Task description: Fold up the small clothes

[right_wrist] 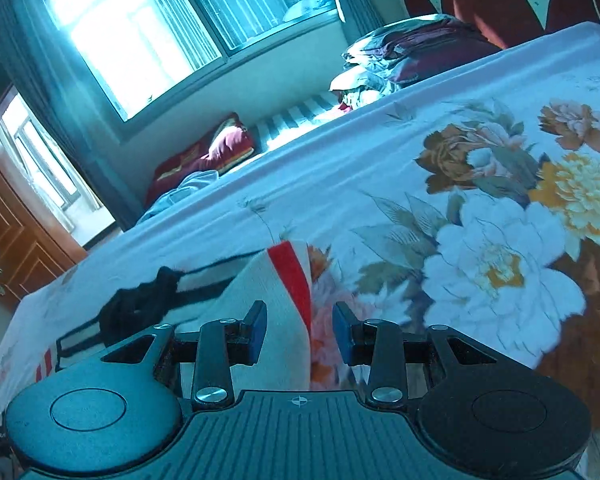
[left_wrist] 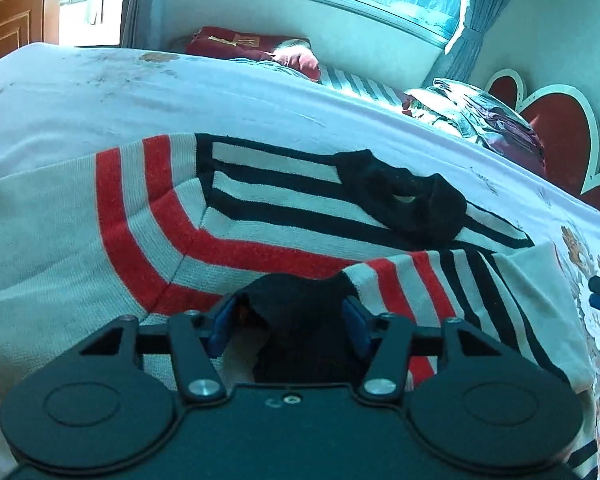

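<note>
Left gripper (left_wrist: 288, 326) angled down at lower centre, jaws spread around the striped sweater (left_wrist: 160, 216)'s black cuff, pads not pressing. Right gripper (right_wrist: 300, 332) tilted, jaws apart, empty, over the sweater's edge and the floral bedsheet (right_wrist: 480, 240).

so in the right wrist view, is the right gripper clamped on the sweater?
No. The right gripper has open jaws with only the sweater edge and floral bedsheet showing in the gap, pads apart.

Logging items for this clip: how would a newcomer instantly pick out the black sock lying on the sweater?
Start at the bed with the floral sheet. On it lies a grey knit sweater with red and black stripes. The black sock sits crumpled on its black-striped part, the only all-black, unstriped piece there.
</note>
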Demonstrator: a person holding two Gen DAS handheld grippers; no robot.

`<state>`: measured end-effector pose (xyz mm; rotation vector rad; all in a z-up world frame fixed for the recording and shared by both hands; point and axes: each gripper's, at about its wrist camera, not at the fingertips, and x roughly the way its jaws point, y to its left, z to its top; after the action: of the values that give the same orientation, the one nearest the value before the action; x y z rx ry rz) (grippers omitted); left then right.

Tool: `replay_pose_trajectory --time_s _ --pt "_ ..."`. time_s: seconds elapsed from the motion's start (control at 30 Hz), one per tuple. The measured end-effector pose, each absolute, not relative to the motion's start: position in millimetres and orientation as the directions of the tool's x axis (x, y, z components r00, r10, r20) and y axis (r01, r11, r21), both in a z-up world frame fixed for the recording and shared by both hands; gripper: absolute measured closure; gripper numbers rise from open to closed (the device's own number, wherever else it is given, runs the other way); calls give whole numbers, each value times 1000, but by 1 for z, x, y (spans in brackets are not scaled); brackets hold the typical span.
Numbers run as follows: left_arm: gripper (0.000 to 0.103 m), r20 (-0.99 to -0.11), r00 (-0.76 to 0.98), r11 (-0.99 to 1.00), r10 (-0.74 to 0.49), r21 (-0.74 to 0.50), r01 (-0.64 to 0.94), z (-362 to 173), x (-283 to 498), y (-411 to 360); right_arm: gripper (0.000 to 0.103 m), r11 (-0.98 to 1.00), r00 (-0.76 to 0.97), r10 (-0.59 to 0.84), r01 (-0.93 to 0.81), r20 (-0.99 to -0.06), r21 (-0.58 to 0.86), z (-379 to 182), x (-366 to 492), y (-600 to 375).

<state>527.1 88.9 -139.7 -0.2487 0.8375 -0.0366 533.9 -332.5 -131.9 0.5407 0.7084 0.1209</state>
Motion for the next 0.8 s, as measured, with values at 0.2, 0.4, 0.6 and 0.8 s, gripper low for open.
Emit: replay_pose_trajectory --time_s 0.2,0.4,0.6,0.8 --pt "98 -692 702 959 -170 -279 -43 -144 535 94 99 754 708 426 67 -564 653 -164 588 -345" --pt "97 -668 738 979 -95 -199 -53 -153 518 87 97 865 696 311 74 -647 496 -169 587 -335" --pt "38 -614 777 979 138 -36 -202 -125 512 82 52 945 771 149 73 -620 318 -135 564 -318" --pt "39 -632 757 986 -164 -73 153 -115 539 -7 74 912 662 410 -298 -627 283 -133 556 -244"
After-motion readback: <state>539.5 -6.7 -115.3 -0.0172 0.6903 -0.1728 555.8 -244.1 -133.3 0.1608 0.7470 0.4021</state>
